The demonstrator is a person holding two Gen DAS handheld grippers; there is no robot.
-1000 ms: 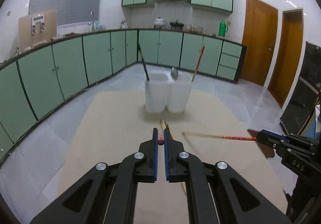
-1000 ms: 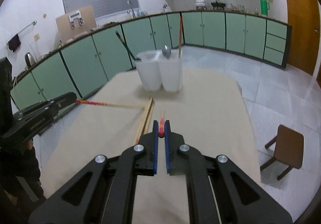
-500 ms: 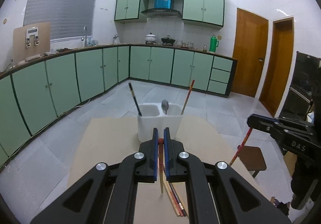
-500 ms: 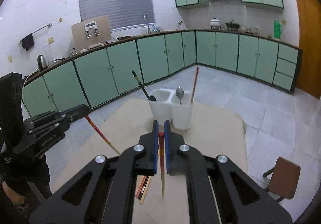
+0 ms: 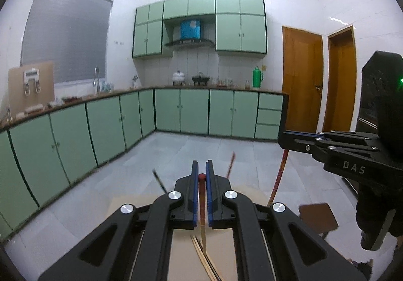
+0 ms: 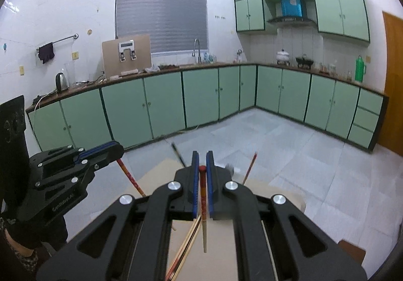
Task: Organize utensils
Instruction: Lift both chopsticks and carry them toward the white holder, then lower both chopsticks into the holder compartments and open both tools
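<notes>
Chopsticks are gripped, 1 in each gripper, above a tan table [image 6: 252, 238]. The left gripper [image 5: 201, 172] is clamped on a red-tipped chopstick [image 5: 203, 225] hanging down over the table; the right gripper [image 6: 202, 162] is clamped likewise on a second chopstick [image 6: 204, 228]. More chopsticks [image 6: 186, 243] are left lying on the table beneath both.

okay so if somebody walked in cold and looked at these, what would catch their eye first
Probably the two black grippers, each shut on one red-topped chopstick hanging down: the left gripper and the right gripper. Loose chopsticks lie on the tan table below, with mint-green cabinets along the walls.
</notes>
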